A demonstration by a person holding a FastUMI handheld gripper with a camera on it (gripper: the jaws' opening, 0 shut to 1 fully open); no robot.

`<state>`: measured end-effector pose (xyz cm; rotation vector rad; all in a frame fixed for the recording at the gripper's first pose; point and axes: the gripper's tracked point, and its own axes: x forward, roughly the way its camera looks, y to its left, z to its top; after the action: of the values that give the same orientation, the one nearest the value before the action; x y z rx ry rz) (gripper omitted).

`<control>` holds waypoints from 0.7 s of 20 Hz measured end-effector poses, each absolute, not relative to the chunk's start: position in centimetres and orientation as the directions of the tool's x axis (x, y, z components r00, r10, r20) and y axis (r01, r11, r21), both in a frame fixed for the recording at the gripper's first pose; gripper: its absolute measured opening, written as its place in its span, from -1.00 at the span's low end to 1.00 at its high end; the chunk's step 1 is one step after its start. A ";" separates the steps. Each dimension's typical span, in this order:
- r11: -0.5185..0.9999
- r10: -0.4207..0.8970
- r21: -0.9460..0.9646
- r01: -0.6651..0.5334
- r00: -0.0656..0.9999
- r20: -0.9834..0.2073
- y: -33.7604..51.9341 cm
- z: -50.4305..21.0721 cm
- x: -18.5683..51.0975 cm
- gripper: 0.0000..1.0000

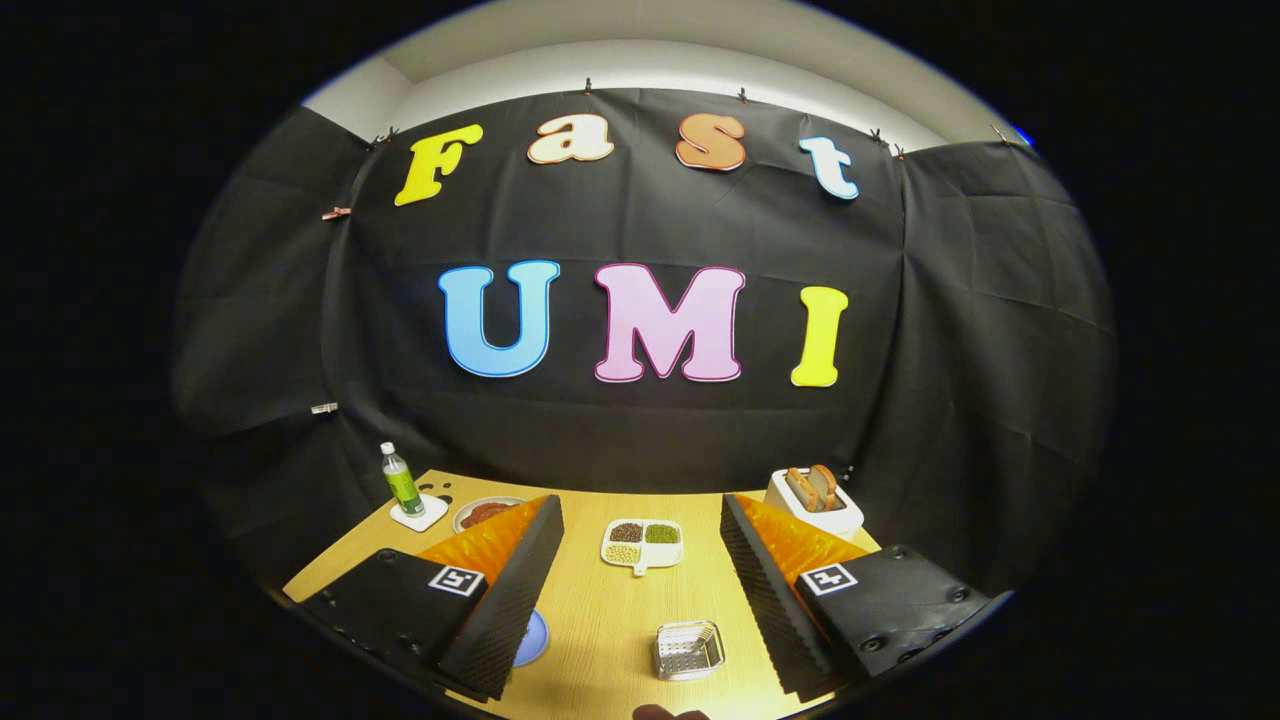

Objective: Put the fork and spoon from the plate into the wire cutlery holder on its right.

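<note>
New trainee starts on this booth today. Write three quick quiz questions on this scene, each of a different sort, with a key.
1. True or false: the tool is shut on a spoon.
2. Which lies between the fingers, nearer the camera? A) wire cutlery holder B) toaster C) green bottle
3. Fill in: the sectioned dish just ahead of the fingers holds ___ compartments of grains.

Key: 1 false, it is open and holds nothing; 2 A; 3 four.
</note>
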<state>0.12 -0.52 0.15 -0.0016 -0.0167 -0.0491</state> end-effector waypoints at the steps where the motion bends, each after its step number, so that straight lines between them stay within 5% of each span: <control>1: 0.999 -0.050 -0.004 0.051 0.999 0.017 -0.6 0.1 0.1 0.97; 10: 1.000 -0.001 -0.001 0.001 0.998 -0.069 1.9 -3.1 2.2 0.97; 14: 0.997 0.076 -0.017 -0.081 0.978 -0.197 6.1 -8.3 3.7 0.97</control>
<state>3.68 6.13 -8.27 -0.0245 0.1972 0.0791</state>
